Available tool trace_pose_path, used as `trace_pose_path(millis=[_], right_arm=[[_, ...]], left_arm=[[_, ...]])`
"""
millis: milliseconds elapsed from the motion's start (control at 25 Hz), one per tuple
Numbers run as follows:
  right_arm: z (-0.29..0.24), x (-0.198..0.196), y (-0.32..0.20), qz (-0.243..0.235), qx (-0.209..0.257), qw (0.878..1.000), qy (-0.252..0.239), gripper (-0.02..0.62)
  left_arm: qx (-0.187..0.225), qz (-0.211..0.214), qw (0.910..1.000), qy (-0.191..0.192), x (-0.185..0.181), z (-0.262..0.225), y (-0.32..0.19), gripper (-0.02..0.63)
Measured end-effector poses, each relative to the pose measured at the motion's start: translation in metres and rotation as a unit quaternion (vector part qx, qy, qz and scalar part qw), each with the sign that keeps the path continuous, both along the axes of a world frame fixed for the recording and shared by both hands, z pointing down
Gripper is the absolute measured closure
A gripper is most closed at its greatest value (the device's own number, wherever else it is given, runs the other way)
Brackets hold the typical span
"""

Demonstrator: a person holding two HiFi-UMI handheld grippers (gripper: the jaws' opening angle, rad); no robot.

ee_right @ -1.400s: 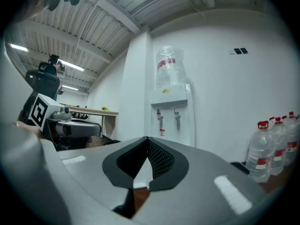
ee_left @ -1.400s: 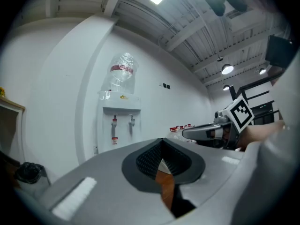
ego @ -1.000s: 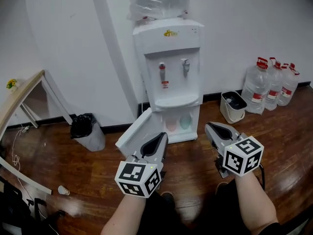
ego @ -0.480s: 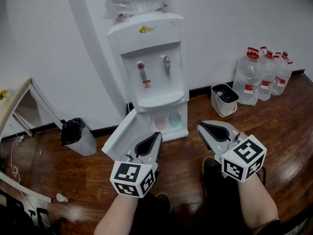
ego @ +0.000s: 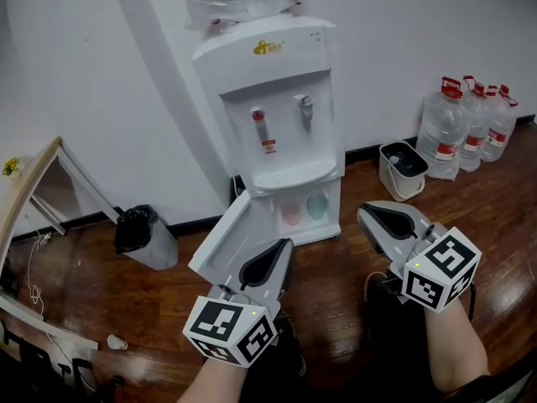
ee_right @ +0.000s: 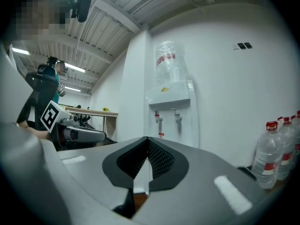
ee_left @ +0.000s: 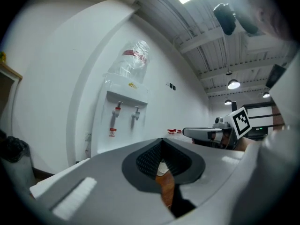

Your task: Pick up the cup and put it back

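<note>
Finds left gripper (ego: 277,254) with jaws part open, nothing between them; right gripper (ego: 373,217) with jaws closed, empty. Locates pink cup (ego: 291,213) and green cup (ego: 316,206) side by side low inside water dispenser (ego: 277,99), past opened door (ego: 225,246), well apart from both grippers. Flags likely faults: clipping the door on approach, toppling the neighbouring cup, crushing a thin wall through over-squeezing.

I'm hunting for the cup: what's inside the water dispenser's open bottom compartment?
A pinkish cup and a greenish cup stand side by side. The back of the compartment is hidden beneath the drip tray.
</note>
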State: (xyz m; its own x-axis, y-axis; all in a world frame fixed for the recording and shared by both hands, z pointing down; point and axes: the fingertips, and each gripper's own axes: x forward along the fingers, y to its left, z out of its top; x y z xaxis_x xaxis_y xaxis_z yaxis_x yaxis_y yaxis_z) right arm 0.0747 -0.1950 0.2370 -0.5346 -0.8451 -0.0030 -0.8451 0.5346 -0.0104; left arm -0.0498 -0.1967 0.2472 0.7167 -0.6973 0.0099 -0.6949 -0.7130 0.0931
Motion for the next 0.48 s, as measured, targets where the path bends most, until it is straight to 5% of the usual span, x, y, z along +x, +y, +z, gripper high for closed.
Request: trace_pose_path(millis=[200, 480], right_arm=[[0.013, -0.023, -0.031, 0.007, -0.001, 1.0, 0.013, 0.594], [0.023, -0.02, -0.08, 0.018, -0.014, 1.0, 0.018, 0.594]], left_arm=[[0.019, -0.03, 0.9994, 0.005, -0.029, 0.002, -0.038, 0.486], [0.043, -0.05, 0.9961, -0.059, -0.041, 0.021, -0.088, 0.486]])
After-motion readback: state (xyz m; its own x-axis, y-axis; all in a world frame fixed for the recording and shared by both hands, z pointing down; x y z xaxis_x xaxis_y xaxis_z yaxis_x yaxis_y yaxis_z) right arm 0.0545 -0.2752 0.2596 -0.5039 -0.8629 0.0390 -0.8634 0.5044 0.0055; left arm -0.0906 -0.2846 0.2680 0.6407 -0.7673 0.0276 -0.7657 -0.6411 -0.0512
